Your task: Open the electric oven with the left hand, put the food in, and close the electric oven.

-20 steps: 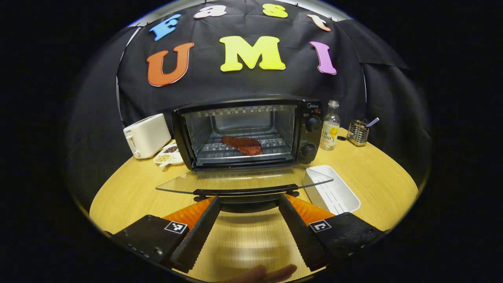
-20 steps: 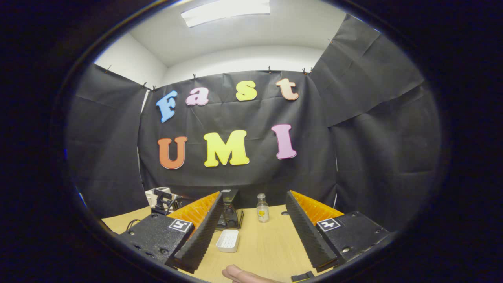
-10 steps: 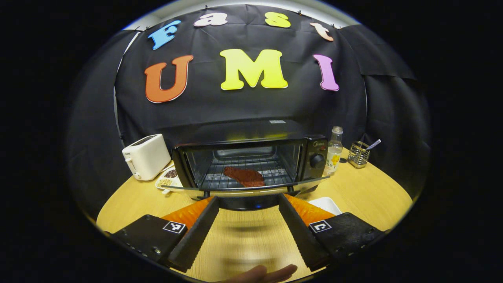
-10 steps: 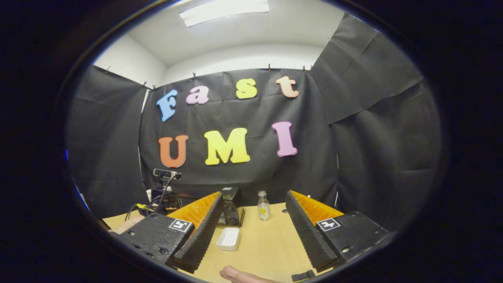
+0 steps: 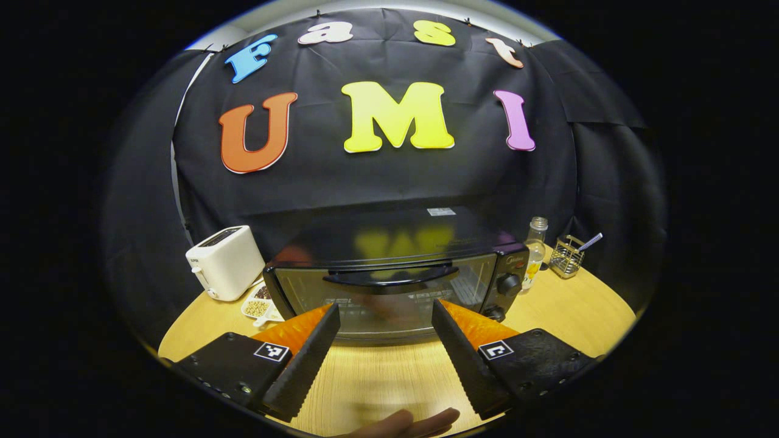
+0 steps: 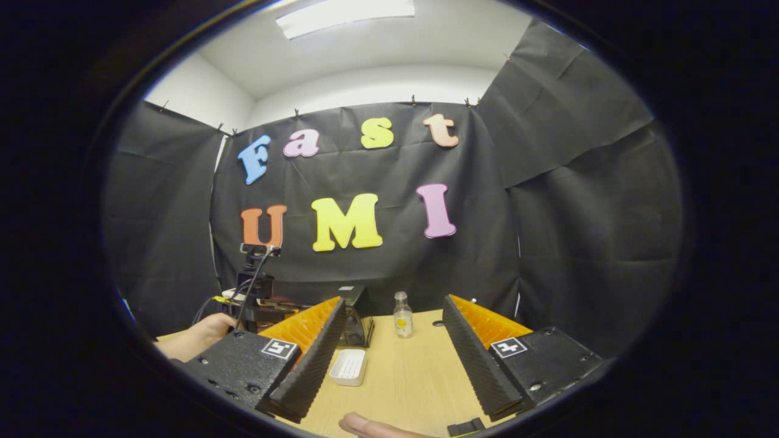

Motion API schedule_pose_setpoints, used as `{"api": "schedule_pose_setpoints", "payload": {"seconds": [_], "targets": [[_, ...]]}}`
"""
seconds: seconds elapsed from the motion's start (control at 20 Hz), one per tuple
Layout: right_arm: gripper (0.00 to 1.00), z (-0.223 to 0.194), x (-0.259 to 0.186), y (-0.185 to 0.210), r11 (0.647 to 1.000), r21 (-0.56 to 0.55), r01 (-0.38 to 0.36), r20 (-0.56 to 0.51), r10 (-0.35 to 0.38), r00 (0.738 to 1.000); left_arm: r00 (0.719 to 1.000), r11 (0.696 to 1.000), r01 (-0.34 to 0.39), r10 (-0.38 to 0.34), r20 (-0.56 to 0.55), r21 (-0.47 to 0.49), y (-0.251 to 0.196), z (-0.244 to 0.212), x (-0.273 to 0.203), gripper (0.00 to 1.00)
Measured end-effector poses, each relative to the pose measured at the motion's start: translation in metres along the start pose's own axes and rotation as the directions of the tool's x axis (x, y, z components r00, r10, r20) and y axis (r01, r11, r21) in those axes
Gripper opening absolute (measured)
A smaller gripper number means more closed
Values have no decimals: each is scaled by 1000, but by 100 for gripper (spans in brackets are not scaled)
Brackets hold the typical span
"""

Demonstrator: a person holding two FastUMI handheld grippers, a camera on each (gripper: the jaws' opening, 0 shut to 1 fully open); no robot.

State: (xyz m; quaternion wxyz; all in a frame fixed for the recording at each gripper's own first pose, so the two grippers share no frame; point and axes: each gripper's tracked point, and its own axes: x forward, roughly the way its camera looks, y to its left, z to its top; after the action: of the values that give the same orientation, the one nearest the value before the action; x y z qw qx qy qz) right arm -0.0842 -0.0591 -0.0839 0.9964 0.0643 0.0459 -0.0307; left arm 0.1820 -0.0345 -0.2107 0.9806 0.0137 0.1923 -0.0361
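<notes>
Black electric oven with glass door point(image 5: 389, 286) on round wooden table point(image 5: 584, 304), door nearly shut. My left claw point(image 5: 384, 328) released, just before door. My right claw point(image 6: 392, 340) released, over table.

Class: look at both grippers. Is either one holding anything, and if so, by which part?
Nothing is held. The left gripper is open before the oven door; the right gripper is open over the table.

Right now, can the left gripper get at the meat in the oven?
Probably not. The oven door looks raised nearly shut in front of the rack, with its handle just ahead of the open, empty left gripper. The door would have to come down first.
</notes>
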Motion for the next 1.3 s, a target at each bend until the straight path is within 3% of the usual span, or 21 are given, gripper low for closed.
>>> {"api": "schedule_pose_setpoints", "payload": {"seconds": [0.2,0.25,0.4,0.55,0.6,0.75,1.0,1.05,1.3], "targets": [[96,3,-5,4,1000,0,7,2,-7,1000,997,1000,14,-14,70,-7,-2,32,-50,97],[100,4,-6,9,1000,5,-3,4,3,1000,996,1000,10,-9,92,-10,1,40,-67,97],[96,8,-13,26,999,21,-38,14,38,999,988,1000,-3,2,153,4,13,60,-127,96],[96,11,-19,41,999,-6,-50,20,50,999,973,997,-78,80,219,-14,38,74,-187,96],[100,11,-20,45,999,-13,-51,23,51,998,967,995,-97,97,234,-13,41,75,-208,96],[96,12,-26,57,998,-13,-65,31,66,997,958,992,-123,119,260,0,44,72,-260,96],[100,12,-28,74,997,-13,-82,60,82,995,930,993,-98,116,348,-69,41,54,-332,96],[95,9,-28,81,996,-12,-91,59,91,994,931,992,-92,115,347,-82,41,45,-343,96],[100,7,-34,113,986,-46,-160,46,162,986,932,988,-116,145,332,-106,58,24,-363,96]]}}
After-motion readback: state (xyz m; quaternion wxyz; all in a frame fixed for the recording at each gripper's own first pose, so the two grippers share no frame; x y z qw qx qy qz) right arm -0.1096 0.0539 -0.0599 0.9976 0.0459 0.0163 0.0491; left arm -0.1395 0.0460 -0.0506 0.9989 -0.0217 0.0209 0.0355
